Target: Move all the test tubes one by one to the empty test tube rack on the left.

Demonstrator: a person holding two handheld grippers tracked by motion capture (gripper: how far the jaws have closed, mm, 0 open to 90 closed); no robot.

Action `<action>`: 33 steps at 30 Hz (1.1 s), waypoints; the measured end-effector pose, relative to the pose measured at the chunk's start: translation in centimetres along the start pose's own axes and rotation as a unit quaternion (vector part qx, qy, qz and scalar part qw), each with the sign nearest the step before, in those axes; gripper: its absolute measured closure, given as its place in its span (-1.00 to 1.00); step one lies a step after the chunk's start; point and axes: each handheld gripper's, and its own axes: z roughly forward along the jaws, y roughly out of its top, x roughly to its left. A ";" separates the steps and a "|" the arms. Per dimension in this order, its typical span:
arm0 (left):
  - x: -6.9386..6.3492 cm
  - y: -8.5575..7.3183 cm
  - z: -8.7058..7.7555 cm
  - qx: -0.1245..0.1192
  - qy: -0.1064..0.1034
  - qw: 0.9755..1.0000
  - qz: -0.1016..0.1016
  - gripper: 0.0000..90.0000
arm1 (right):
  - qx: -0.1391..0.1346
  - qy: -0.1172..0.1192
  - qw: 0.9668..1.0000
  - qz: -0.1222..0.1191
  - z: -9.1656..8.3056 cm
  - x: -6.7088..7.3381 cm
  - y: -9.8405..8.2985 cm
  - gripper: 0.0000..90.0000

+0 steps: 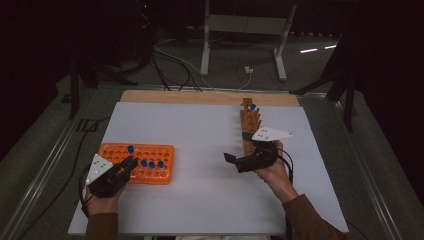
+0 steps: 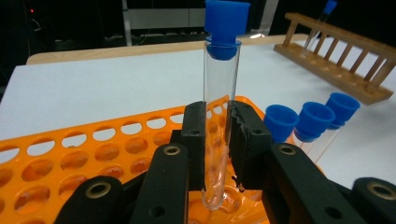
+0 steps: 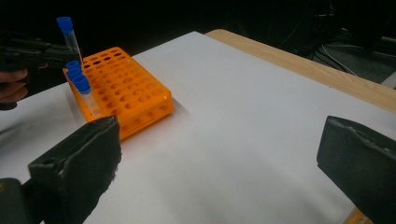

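Note:
My left gripper (image 2: 218, 126) is shut on a clear test tube (image 2: 219, 84) with a blue cap. The tube stands upright, and its round bottom sits in a hole at the near edge of the orange rack (image 2: 93, 149). From above, this gripper (image 1: 131, 161) is at the rack's (image 1: 155, 150) front left. Three more blue-capped tubes (image 2: 314, 120) stand in the rack just to the right. My right gripper (image 3: 226, 158) is open with nothing between its jaws. It hovers over the white table beside the wooden rack (image 1: 249, 122), which holds one blue-capped tube (image 1: 253, 106).
The white table top (image 1: 200, 130) lies between the two racks. Its wooden far edge (image 1: 200, 96) runs along the back. Cables and a metal stand's legs (image 1: 242, 45) are on the floor beyond. In the right gripper view, the left gripper (image 3: 37, 53) and its tube (image 3: 67, 30) show far off.

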 end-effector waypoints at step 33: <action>-1.1 -1.0 0.9 0.107 -0.011 0.993 0.055 0.74 | 0.000 0.004 1.000 0.009 0.0 -0.3 -0.9 -1.00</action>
